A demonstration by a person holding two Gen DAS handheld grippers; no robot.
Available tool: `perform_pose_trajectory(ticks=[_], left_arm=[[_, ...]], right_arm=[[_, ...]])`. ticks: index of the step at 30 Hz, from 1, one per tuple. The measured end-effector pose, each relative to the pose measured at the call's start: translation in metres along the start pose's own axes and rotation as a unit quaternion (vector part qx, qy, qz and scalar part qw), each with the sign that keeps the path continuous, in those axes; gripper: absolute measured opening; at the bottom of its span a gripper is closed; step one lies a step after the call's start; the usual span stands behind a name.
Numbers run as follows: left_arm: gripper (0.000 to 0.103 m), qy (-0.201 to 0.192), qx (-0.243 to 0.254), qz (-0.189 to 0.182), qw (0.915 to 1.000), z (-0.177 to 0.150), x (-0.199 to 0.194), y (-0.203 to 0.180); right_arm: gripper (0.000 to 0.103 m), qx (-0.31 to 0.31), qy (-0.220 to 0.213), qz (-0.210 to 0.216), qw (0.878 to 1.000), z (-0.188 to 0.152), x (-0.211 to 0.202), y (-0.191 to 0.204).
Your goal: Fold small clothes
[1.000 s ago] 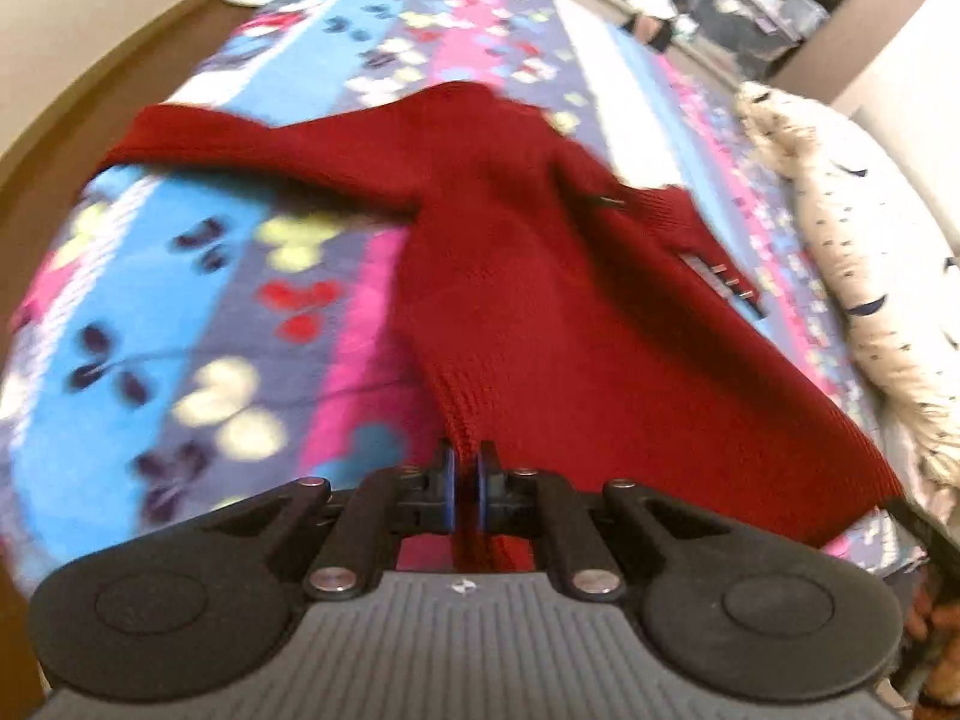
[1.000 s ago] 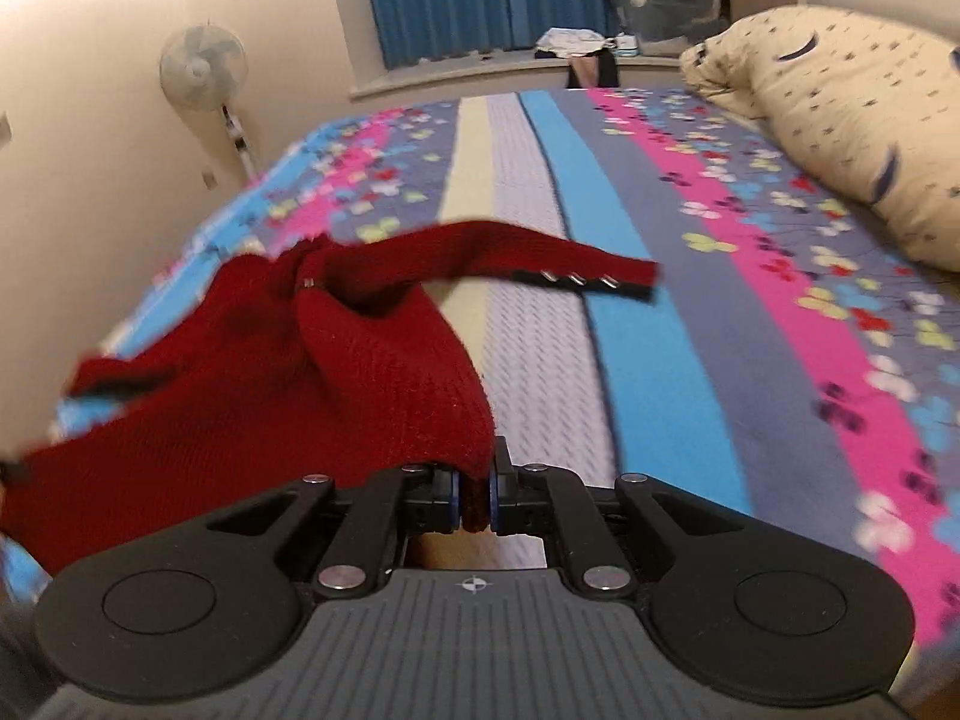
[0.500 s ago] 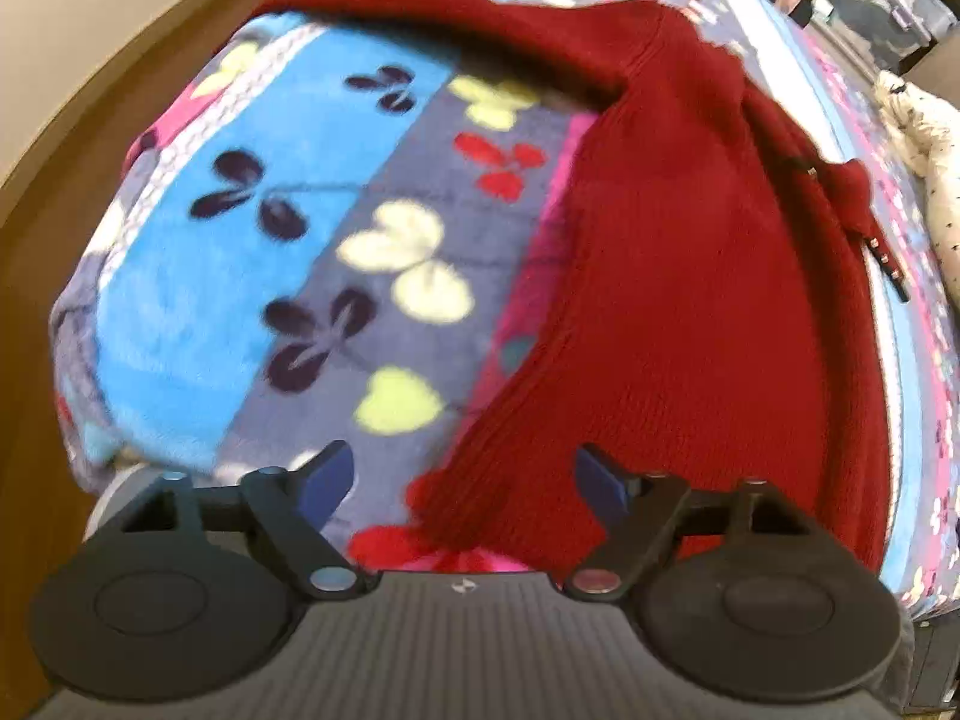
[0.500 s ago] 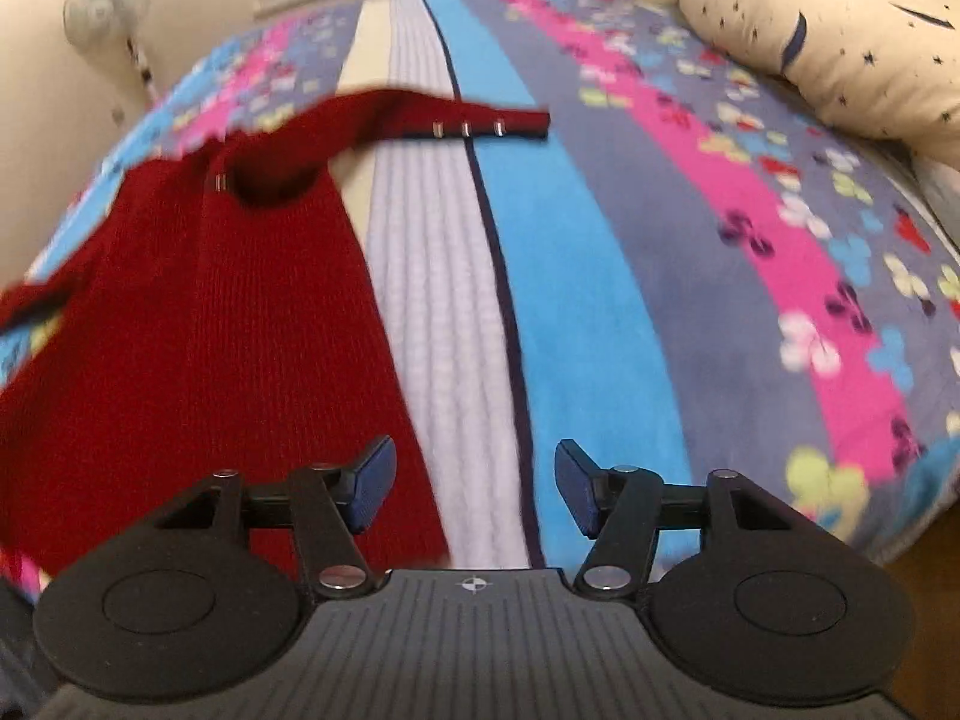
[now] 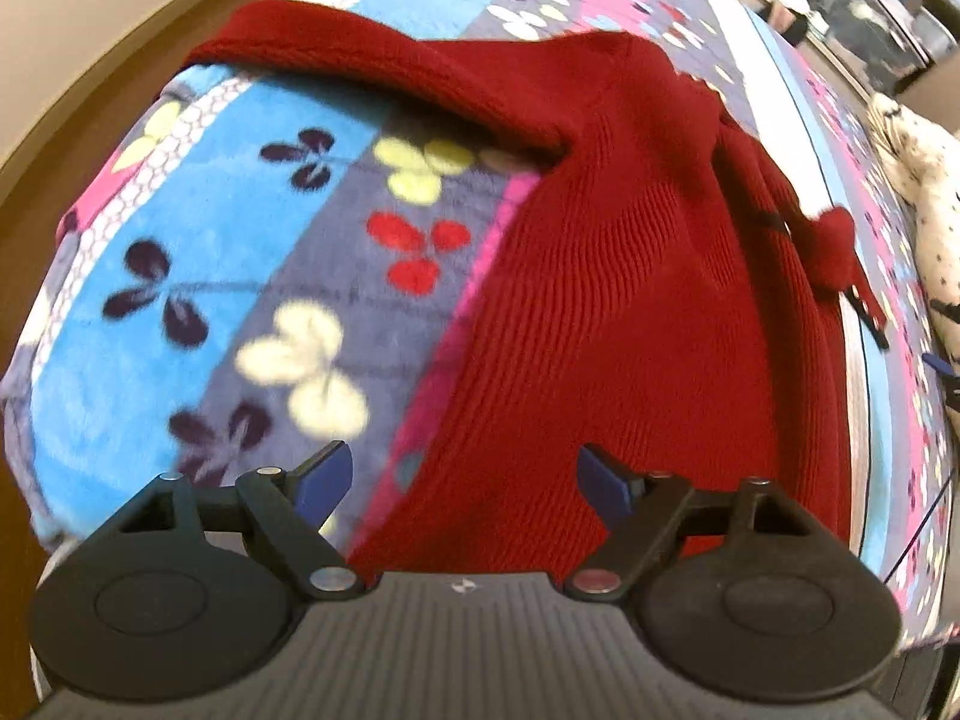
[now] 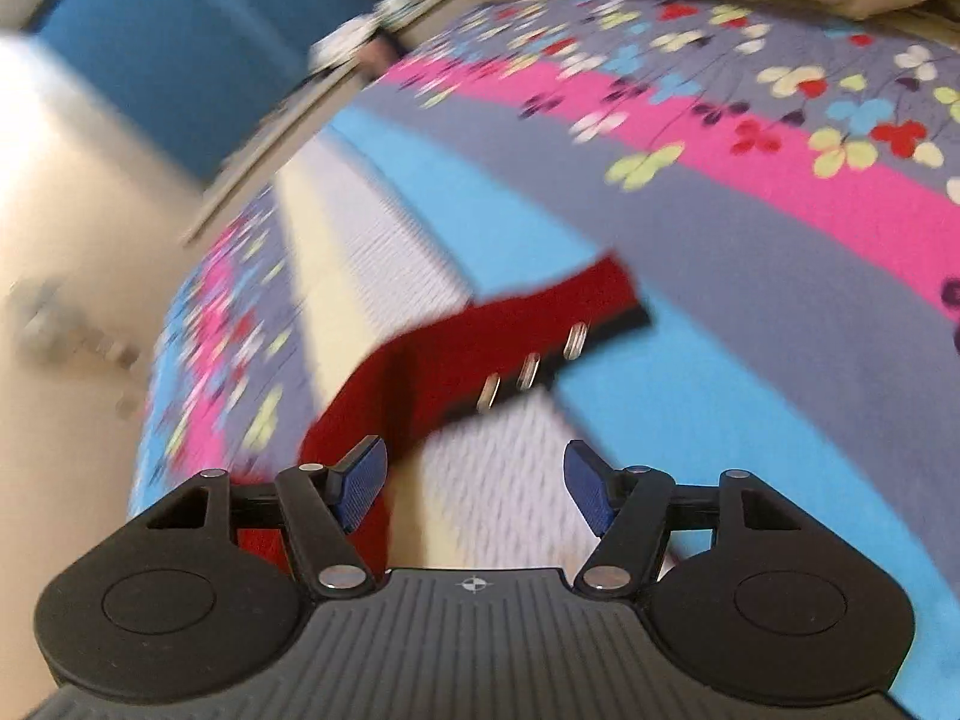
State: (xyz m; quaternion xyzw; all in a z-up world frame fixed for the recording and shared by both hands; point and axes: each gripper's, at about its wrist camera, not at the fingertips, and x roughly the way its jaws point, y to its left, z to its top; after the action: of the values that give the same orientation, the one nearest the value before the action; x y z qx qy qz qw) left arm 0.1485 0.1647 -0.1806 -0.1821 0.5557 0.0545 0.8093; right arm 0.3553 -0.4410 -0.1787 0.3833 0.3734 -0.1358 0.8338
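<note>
On the bed (image 5: 198, 276), red sweater (image 5: 630, 312) spread, unfolded; left gripper (image 5: 462, 480) wide open, empty; right gripper (image 6: 474, 489) just opening, empty.

Red garment (image 5: 612, 300) ribbed knit; blanket (image 5: 252, 276) plush fleece; snaps (image 6: 528, 372) shiny metal

L tongs (image 5: 465, 483) wide open, angled steeply down. R tongs (image 6: 474, 489) just opening, nothing gripped.
</note>
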Motion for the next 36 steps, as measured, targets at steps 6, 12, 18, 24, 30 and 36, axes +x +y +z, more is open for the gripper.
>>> perform_pose_trajectory(ticks=[6,12,18,24,30,36], left_arm=[[0.086,0.002,-0.011,0.011,0.9999,0.038,0.019,-0.015],[0.086,-0.002,0.005,0.038,0.9992,0.049,0.032,-0.032],[0.086,-0.015,0.013,0.038,0.9991,0.057,0.038,-0.048],[0.086,-0.007,0.026,0.034,0.9991,0.049,0.044,-0.07],[0.086,0.0,0.037,0.042,0.9984,0.044,0.043,-0.076],[0.086,0.007,0.051,0.042,0.9978,0.044,0.047,-0.087]], right_arm=[[0.076,0.059,0.03,-0.1,0.993,0.034,0.105,-0.021],[0.007,-0.025,-0.053,-0.096,0.994,0.047,0.107,-0.008],[0.007,-0.058,-0.242,-0.21,0.945,0.154,-0.01,-0.075],[0.017,0.072,-0.155,-0.205,0.964,0.185,-0.029,-0.2],[0.056,0.121,-0.155,-0.142,0.97,0.142,-0.044,-0.229],[0.059,0.06,-0.134,-0.109,0.983,0.11,-0.067,-0.25]])
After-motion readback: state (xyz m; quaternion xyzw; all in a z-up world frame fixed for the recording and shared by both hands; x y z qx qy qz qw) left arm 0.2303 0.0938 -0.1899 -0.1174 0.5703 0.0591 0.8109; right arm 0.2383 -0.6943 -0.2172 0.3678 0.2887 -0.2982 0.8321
